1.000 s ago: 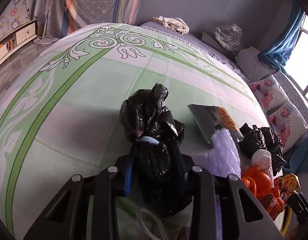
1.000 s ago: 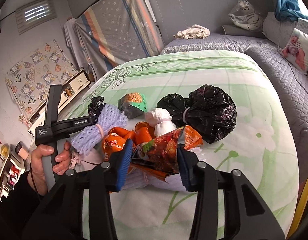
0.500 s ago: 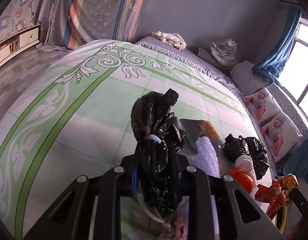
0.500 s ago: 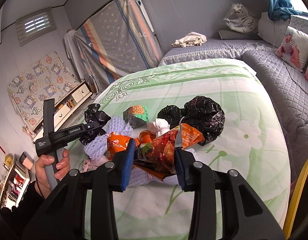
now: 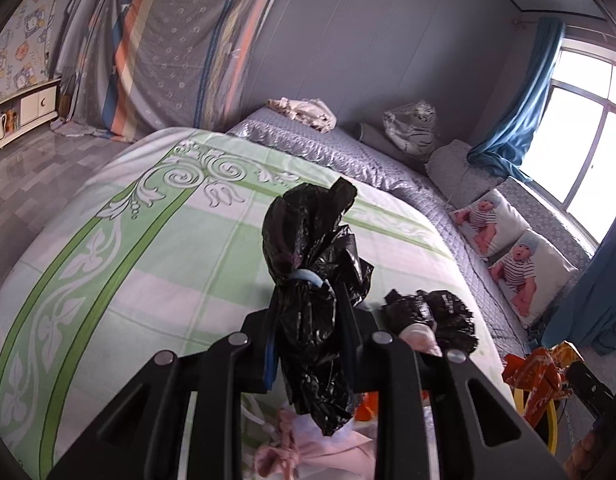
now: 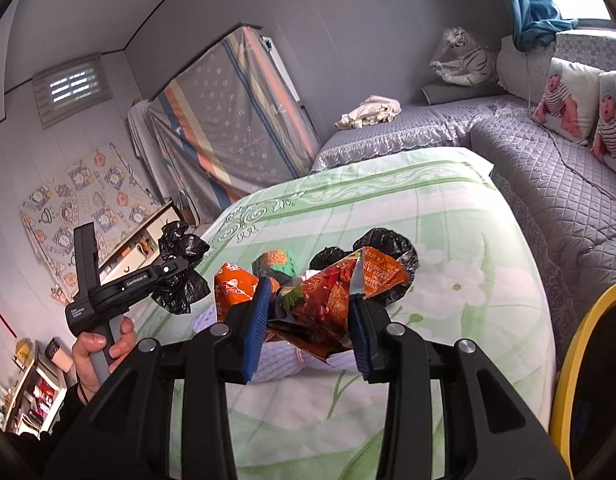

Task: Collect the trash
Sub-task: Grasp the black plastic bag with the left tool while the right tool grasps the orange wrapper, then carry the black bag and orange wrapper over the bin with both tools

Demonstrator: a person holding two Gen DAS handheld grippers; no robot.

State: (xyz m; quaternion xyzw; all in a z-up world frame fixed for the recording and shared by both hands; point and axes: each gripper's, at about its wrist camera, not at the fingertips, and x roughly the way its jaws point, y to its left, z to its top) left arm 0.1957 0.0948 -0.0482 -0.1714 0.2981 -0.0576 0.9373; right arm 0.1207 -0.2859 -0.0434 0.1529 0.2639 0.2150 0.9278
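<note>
Both tongs are loaded: your left gripper (image 5: 310,354) pinches a tied black bag (image 5: 314,300), your right gripper (image 6: 308,320) clamps an orange wrapper (image 6: 340,292), both lifted above the bed (image 6: 448,220). That slick wrapper may slip before you reach the yellow bin (image 6: 576,344).

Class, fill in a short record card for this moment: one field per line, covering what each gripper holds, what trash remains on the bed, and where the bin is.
left gripper: shut on small tied black bag, lifted above the bed
right gripper: shut on orange snack wrapper
left on bedsheet: large black bag, green cup-noodle lid, white foam netting
bin: yellow rim at right edge, beside the bed
</note>
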